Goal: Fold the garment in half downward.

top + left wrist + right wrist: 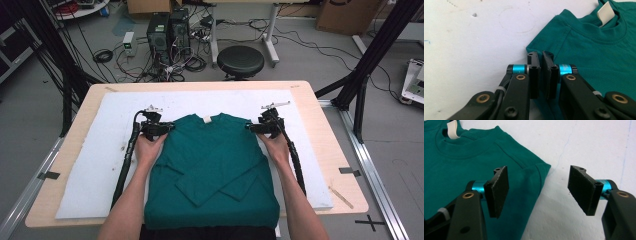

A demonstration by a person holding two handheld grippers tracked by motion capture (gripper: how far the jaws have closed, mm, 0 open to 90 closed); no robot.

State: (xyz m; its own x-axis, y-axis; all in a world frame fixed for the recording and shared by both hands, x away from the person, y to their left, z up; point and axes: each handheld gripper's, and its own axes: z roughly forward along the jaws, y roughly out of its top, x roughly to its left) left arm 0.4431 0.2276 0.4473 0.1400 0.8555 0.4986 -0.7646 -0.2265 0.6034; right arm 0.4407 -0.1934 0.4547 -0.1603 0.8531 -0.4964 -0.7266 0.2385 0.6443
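Green T-shirt (212, 170) flat on white mat (100, 165), sleeves folded across front. Long axis runs near-to-far: collar toward far mat edge, hem at near edge. White neck tag (206, 118) at collar. Left gripper (167, 128) at shirt's left shoulder corner, jaws nearly closed, fabric pinch not discernible. Right gripper (251, 127) at right shoulder, jaws wide, astride shoulder edge, gripping nothing.
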